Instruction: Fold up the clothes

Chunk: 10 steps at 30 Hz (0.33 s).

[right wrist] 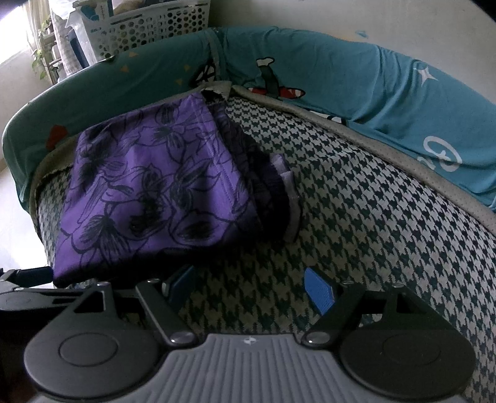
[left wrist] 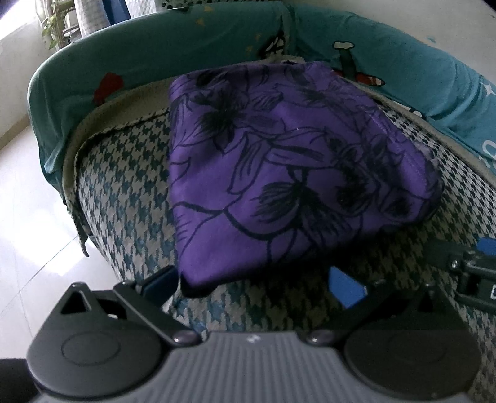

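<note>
No readable words, brands or numbers are showing in either view. The teal cover [right wrist: 387,102] at the back is carrying only pictures and signs: a white four-pointed star [right wrist: 425,74] and a white looping emblem [right wrist: 441,155] that is not resolving into letters. A tiny pale mark [right wrist: 249,341] is sitting on the grey ribbed housing of the right-hand tool, too small to make out.

Houndstooth cover [right wrist: 356,198], teal sheet [right wrist: 325,77], basket [right wrist: 148,21]
</note>
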Available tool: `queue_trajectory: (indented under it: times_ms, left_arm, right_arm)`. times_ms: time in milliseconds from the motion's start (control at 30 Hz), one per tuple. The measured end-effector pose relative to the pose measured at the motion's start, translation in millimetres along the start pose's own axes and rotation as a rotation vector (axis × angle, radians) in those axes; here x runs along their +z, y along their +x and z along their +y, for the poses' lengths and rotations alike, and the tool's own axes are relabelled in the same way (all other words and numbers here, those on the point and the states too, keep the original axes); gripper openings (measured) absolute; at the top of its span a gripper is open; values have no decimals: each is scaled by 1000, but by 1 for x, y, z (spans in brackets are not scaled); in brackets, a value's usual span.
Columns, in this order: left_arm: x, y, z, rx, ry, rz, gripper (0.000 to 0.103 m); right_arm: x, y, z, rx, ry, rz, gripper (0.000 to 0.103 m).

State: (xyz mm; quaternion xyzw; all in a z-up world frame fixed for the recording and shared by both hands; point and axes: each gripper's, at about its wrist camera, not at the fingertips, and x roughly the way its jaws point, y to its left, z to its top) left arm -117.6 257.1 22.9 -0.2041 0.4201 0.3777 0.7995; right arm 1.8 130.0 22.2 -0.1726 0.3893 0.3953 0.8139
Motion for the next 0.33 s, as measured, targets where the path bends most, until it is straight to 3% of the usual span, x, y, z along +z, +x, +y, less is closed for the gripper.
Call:
queue_trajectory:
  times_ms: [333]
  left_arm:
    - [1, -2, 4, 2, 0, -24, 103]
  right_arm:
    - [-1, -1, 0, -1, -3, 2, 77]
